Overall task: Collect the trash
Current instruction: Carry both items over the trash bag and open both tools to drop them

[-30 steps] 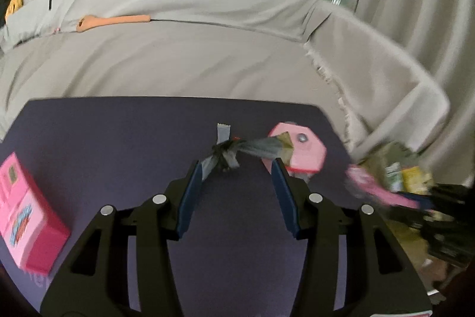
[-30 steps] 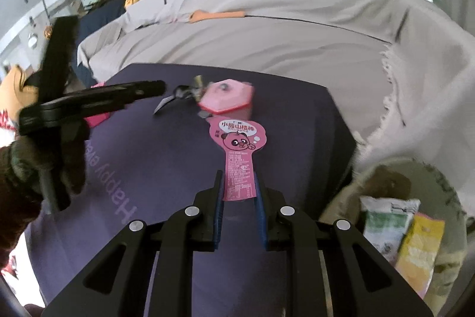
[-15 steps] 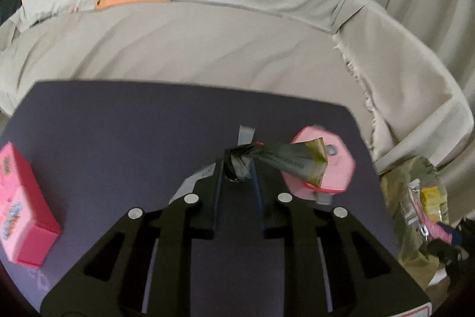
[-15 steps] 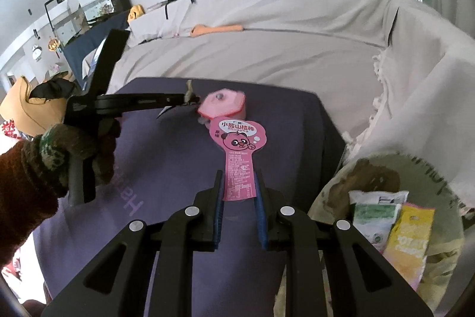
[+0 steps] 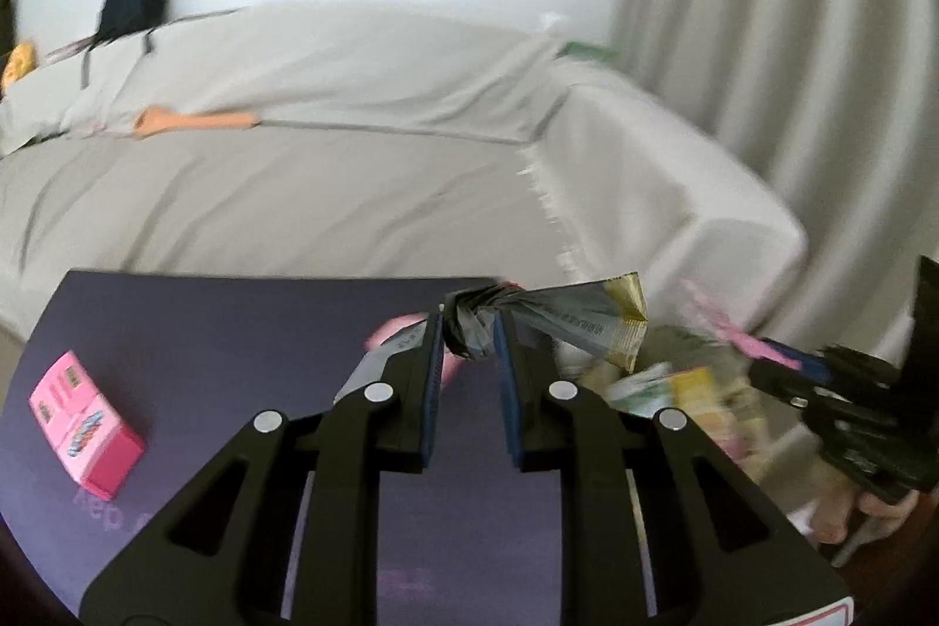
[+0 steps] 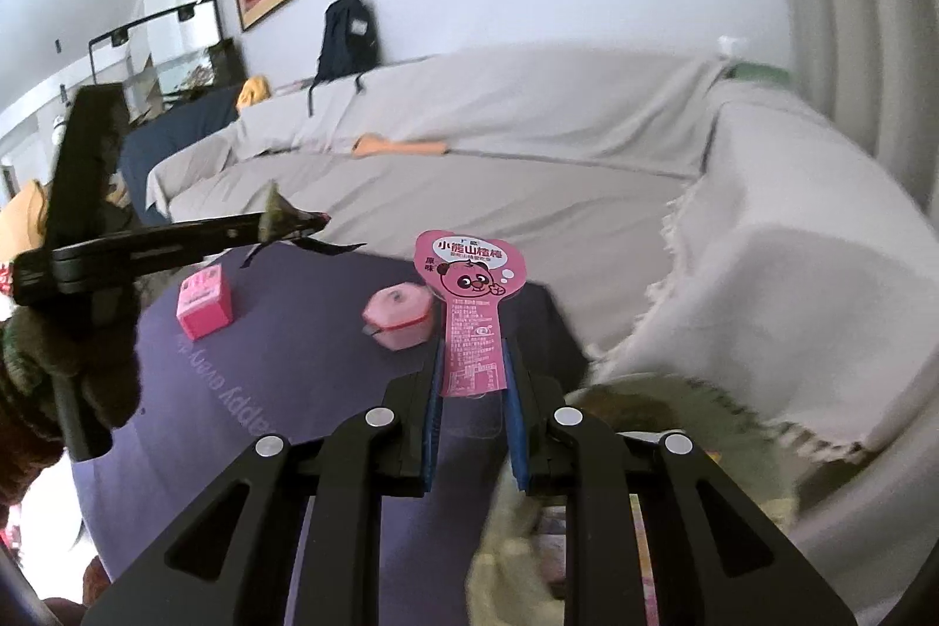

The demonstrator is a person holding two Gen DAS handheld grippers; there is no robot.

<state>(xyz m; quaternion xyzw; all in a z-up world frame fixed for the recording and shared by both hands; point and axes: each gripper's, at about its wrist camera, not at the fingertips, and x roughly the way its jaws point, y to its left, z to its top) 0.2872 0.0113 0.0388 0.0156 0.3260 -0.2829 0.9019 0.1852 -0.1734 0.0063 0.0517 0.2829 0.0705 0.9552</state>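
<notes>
So both tongs are clamped on trash: left tongs pinch a crumpled grey-gold wrapper, right tongs grip a pink candy wrapper, both held above the purple bench.

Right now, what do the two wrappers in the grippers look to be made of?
Dark wrapper: thin metallised plastic film by the look, glossy, gold corner, twisted tight where the left gripper pinches it. Pink wrapper: printed plastic or coated paper, smooth, standing flat and upright in the right gripper; which one is unclear.
</notes>
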